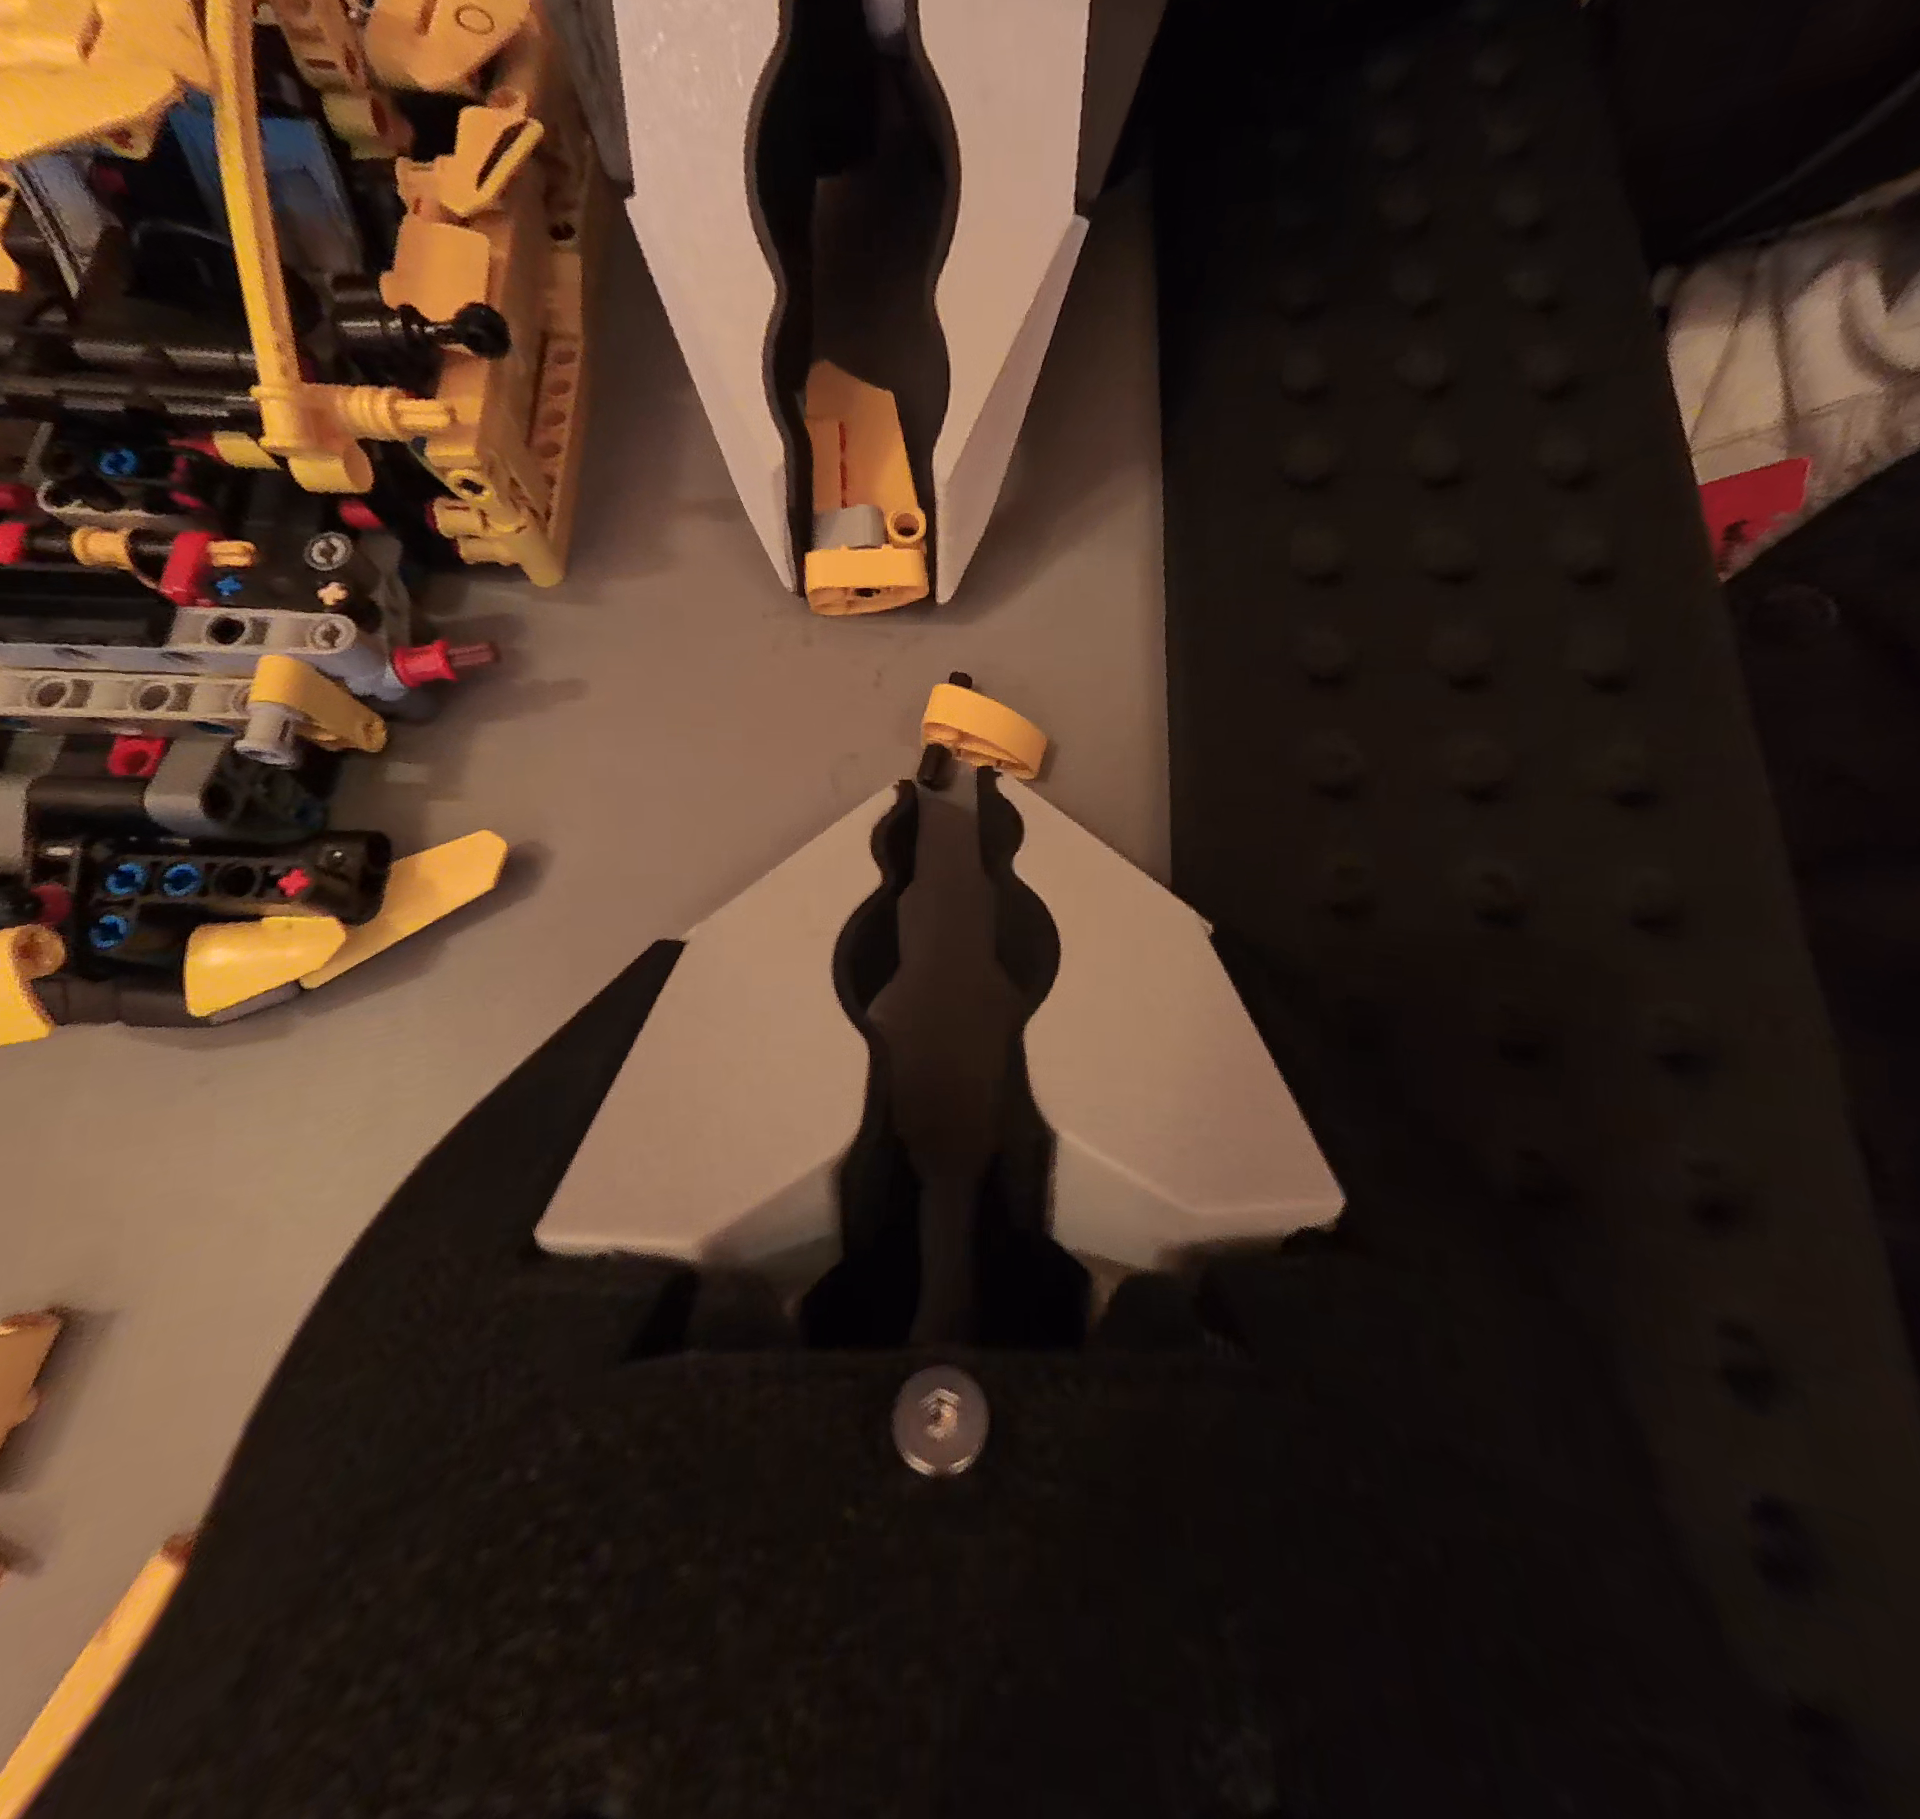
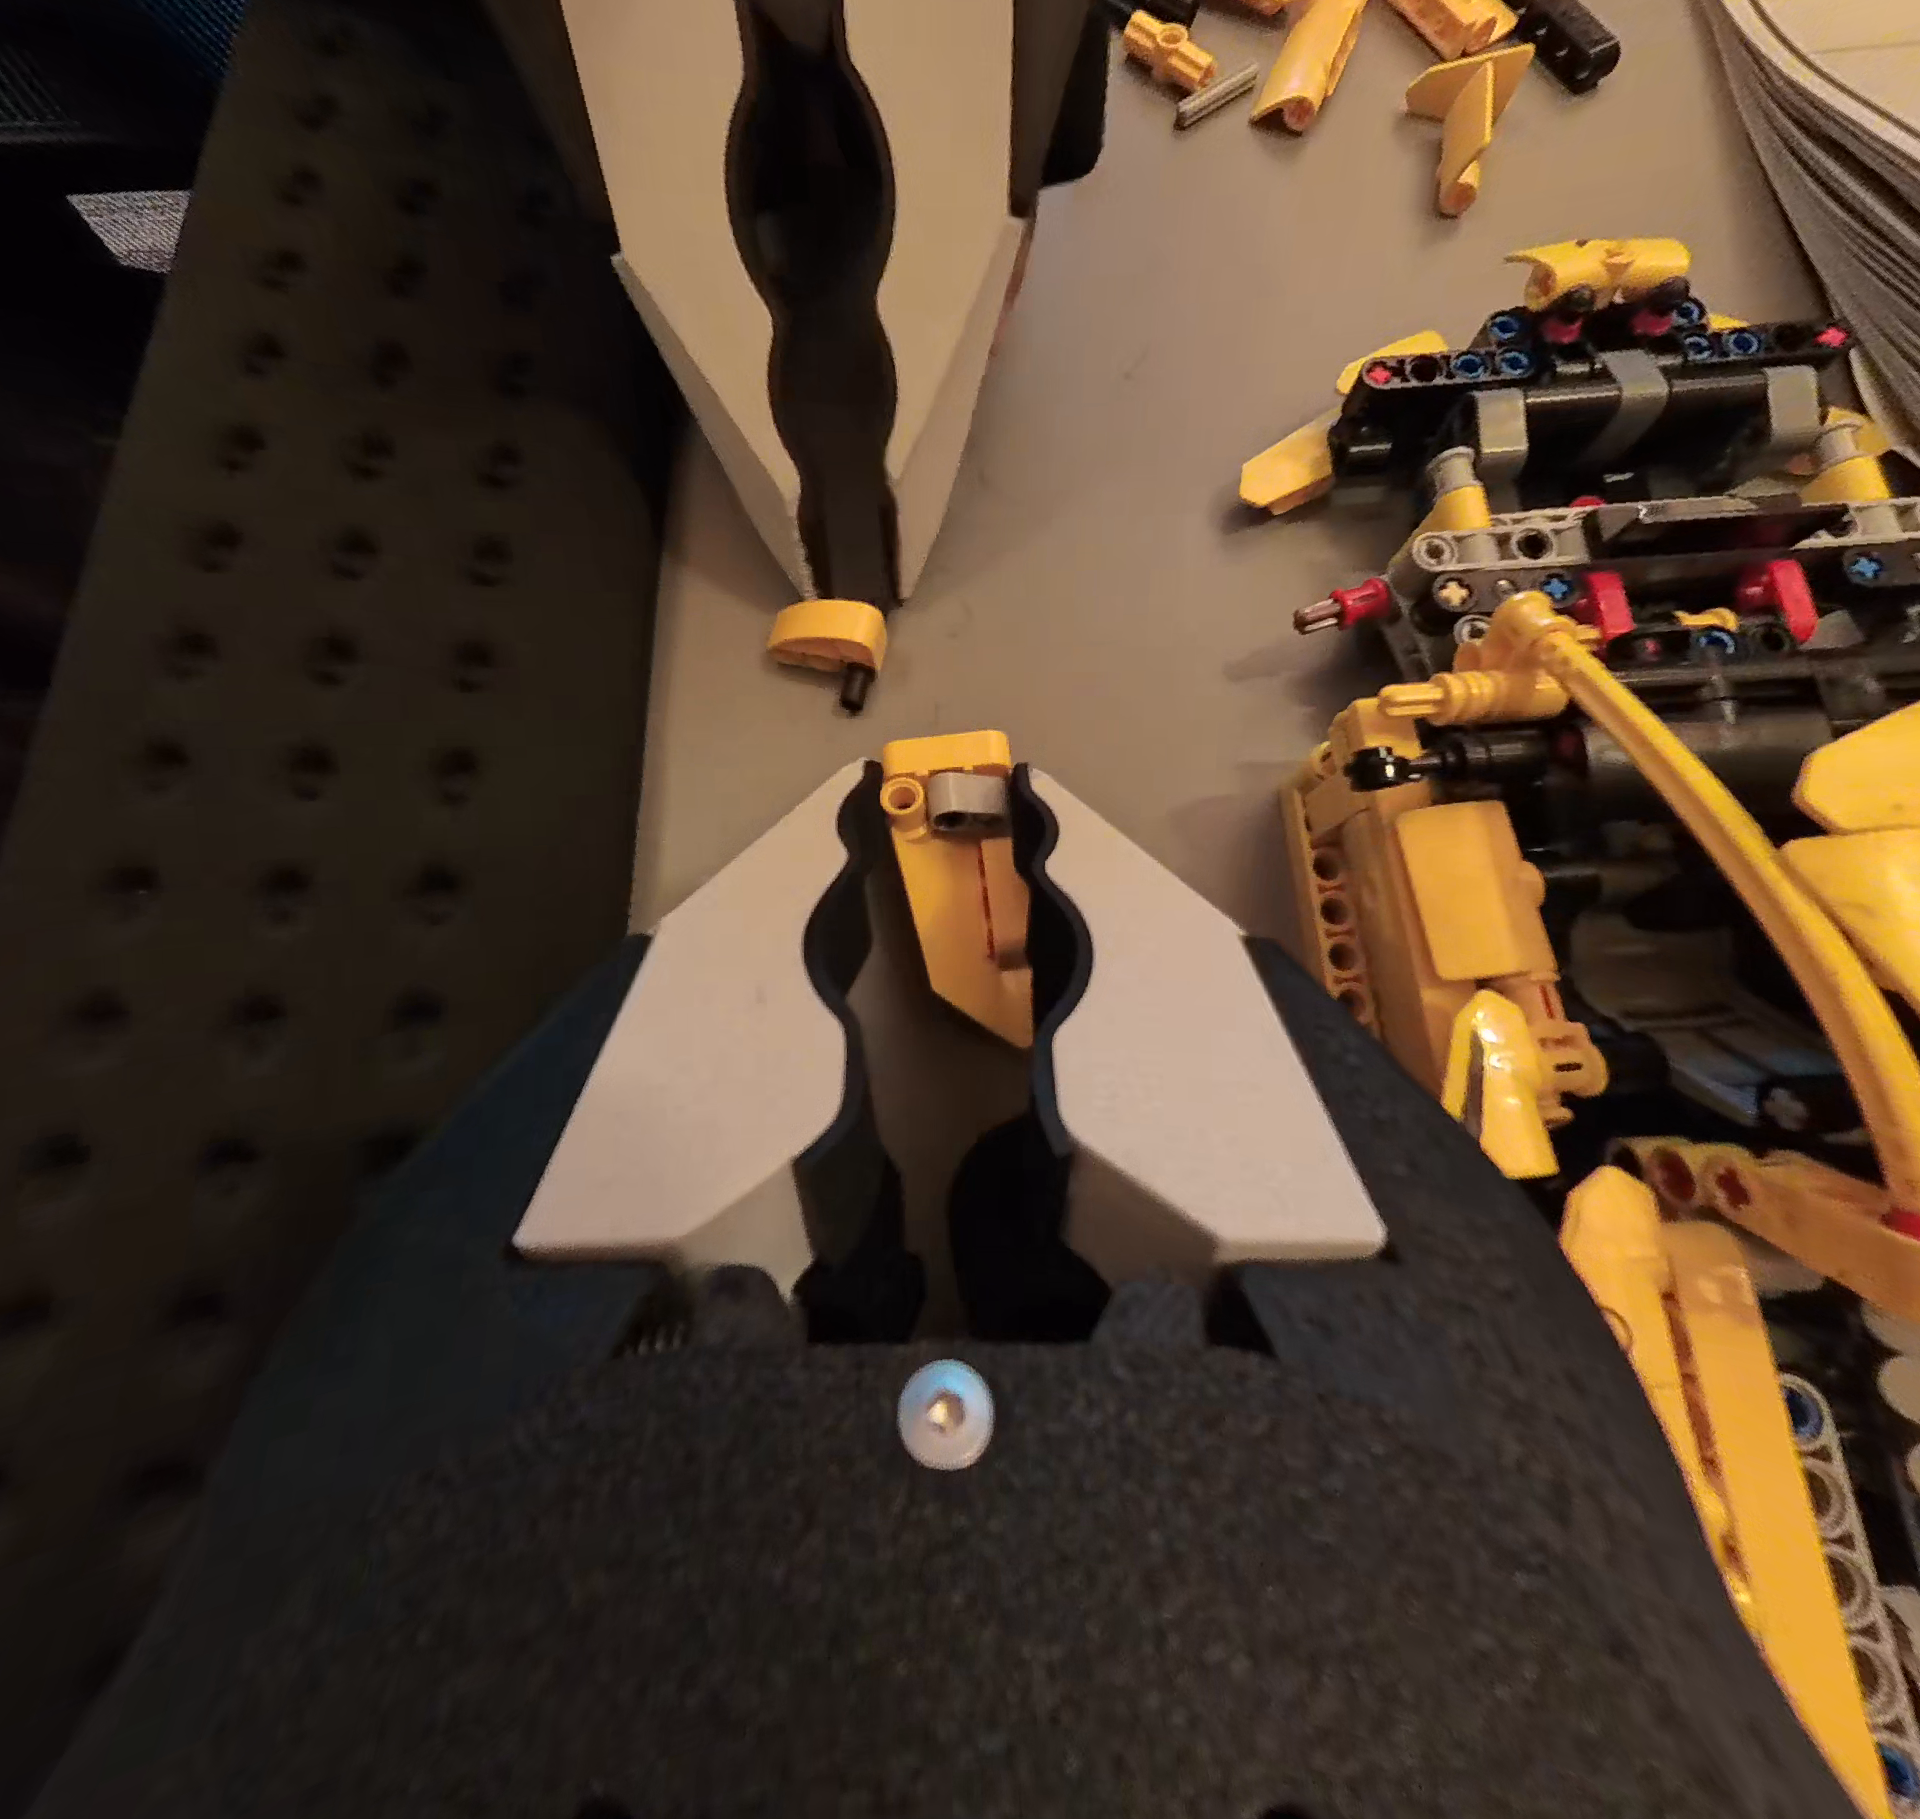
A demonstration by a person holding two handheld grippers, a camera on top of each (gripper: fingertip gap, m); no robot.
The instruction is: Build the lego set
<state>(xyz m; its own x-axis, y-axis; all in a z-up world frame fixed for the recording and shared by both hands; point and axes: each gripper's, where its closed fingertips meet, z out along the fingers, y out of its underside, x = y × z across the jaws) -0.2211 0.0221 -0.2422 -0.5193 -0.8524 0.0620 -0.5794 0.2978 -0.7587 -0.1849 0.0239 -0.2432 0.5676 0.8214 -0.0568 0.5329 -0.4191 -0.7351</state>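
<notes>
**Two grippers face tip to tip, each holding a piece**

The left gripper (image 1: 951, 782) pinches a small yellow connector (image 1: 985, 728) carrying a black pin. Opposite, the right gripper (image 2: 948, 782) clamps a long yellow panel piece (image 2: 961, 886). Both pieces sit near each other, apart, above the grey table (image 1: 675, 730). The yellow model (image 2: 1558, 834) stands beside them.

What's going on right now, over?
Left gripper shut on small yellow piece with black pin. Right gripper shut on yellow panel piece. Pieces facing, still apart. Nothing between them.
</notes>
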